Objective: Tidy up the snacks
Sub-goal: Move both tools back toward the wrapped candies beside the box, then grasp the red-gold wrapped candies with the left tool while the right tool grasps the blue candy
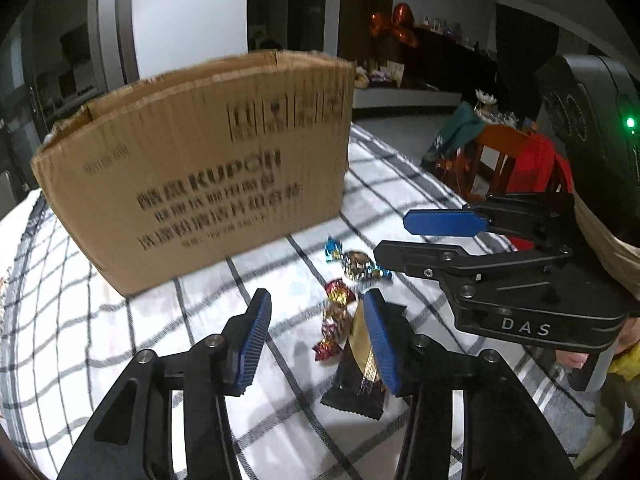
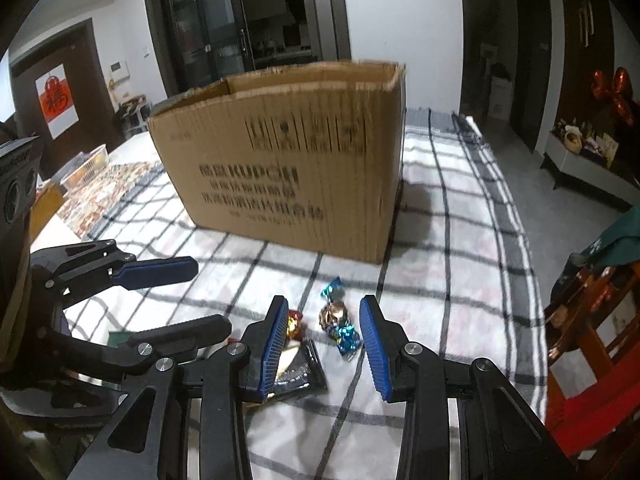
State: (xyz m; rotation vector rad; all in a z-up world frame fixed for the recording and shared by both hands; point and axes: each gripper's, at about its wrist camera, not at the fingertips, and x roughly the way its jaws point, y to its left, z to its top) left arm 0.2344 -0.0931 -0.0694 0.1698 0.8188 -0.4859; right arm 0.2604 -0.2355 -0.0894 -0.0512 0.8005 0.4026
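Left gripper and right gripper are hovering over the checked cloth, jaws apart, gripping nothing — wrapped candies and dark packet are lying before the cardboard box.

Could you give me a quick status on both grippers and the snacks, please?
Left gripper and right gripper open, empty, above the candies. Blue-wrapped candy, red-wrapped candy, black packet loose on tablecloth. Cardboard box behind, path clear.
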